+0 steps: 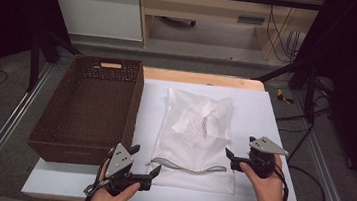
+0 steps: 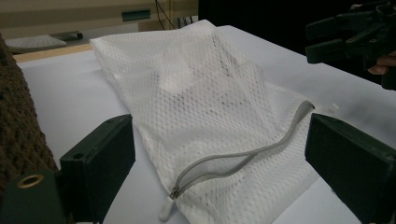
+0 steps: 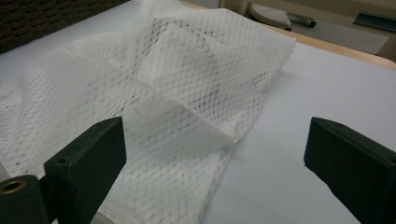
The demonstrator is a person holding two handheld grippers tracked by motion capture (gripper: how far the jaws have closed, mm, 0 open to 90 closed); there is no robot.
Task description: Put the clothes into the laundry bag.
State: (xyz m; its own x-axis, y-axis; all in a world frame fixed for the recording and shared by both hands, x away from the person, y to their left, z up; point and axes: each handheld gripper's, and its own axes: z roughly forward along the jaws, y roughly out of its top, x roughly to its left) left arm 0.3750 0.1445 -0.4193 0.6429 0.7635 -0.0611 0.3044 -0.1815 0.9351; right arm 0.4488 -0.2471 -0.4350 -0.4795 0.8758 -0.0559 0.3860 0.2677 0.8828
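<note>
A white mesh laundry bag (image 1: 195, 132) lies flat on the white table cover (image 1: 275, 120), with something white folded inside it. Its grey zipper (image 1: 187, 166) curves along the near end, partly undone, and its pull (image 2: 167, 207) lies at the near left corner. My left gripper (image 1: 146, 159) is open at the bag's near left corner, just off the zipper's end. In the left gripper view the zipper (image 2: 243, 154) runs between my wide jaws. My right gripper (image 1: 239, 145) is open beside the bag's right edge. The bag's mesh (image 3: 177, 79) lies ahead of its left jaw.
A deep brown wicker basket (image 1: 90, 106) stands at the left, its near corner close to my left gripper. Its wall (image 2: 18, 130) fills the left edge of the left gripper view. Bare white cover lies right of the bag. Metal rails flank the table.
</note>
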